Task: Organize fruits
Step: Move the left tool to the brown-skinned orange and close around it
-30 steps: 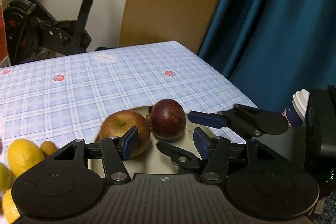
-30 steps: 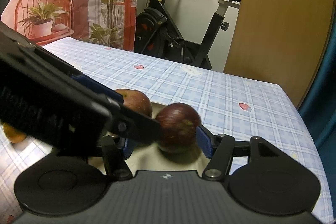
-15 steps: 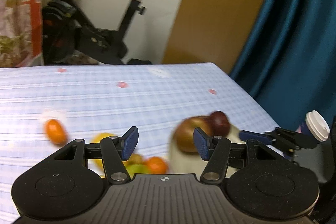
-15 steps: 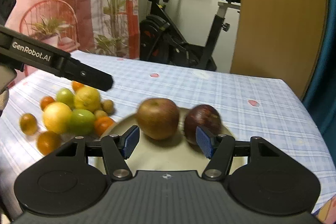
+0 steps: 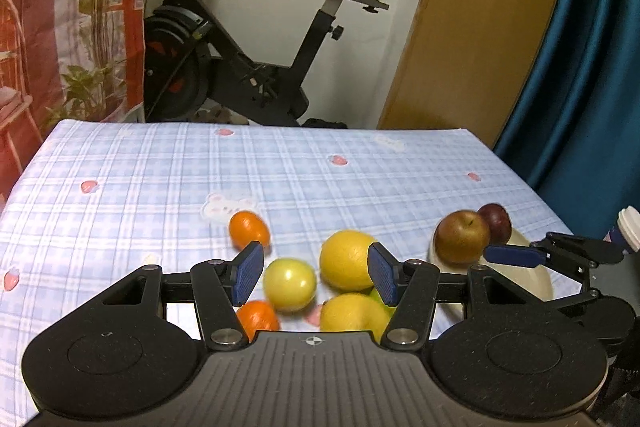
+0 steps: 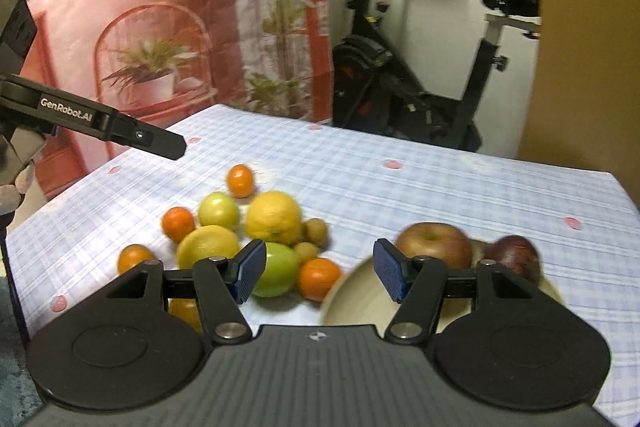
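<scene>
In the left wrist view the left claw [image 5: 314, 277] hangs half-spread and empty above the loose fruit heap on the checked surface [image 5: 160, 179], with a pale green fruit [image 5: 289, 284] and a big lemon [image 5: 347, 261] showing between its pads. At about three o'clock from them the plate [image 5: 538, 277] carries a brown-red apple [image 5: 462, 242] and a dark plum [image 5: 495, 223] touching it, and the right claw's fingers reach in over the plate's near rim. In the right wrist view the right claw [image 6: 320, 275] also stands part-open with nothing in it, above the gap between heap and plate; a green fruit [image 6: 276, 269] and an orange [image 6: 319, 279] lie just beside the plate's nine o'clock edge. My reading: two fruits are sorted, and the step now is choosing the next one. That calls for lowering one claw around a single fruit, probably on the heap's outer edge, without nudging its neighbours.
</scene>
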The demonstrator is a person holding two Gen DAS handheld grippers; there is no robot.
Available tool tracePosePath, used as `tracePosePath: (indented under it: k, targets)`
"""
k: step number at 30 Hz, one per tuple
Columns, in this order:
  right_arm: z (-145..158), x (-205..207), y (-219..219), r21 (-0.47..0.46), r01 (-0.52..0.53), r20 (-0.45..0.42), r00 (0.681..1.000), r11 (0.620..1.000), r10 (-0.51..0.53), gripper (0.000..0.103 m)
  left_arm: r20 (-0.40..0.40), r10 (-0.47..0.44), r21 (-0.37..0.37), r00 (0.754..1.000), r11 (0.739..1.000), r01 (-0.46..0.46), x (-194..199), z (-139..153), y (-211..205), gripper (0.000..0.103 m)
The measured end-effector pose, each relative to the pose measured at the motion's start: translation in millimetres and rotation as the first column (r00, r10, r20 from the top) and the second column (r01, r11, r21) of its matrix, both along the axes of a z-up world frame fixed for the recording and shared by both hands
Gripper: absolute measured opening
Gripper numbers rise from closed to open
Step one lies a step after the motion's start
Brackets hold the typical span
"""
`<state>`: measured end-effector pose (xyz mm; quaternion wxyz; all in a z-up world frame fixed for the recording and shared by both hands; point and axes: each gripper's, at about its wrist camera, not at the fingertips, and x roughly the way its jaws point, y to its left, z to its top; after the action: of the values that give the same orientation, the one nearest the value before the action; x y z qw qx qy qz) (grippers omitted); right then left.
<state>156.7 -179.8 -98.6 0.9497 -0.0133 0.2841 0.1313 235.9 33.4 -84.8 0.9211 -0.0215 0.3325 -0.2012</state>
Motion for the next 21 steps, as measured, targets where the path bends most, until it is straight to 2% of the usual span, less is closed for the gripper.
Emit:
tracePosePath:
  k: [11,21]
  targets:
    - [-11.8,5.9,38.0,-0.021,-0.105,-0.056,0.993,0.994,0.104,0.059,-0.026,-0.033,-0.006,0.999,0.999,0.033,-14.7,-13.5,5.1,0.06]
    - [-28.7,3.5,52.6,0.008,-0.155,-0.115,0.981,0.988,0.155,0.055,-0.045,-0.032,0.035,0.998,0.999,0.033,-35.1,-32.2,15.7,0.06]
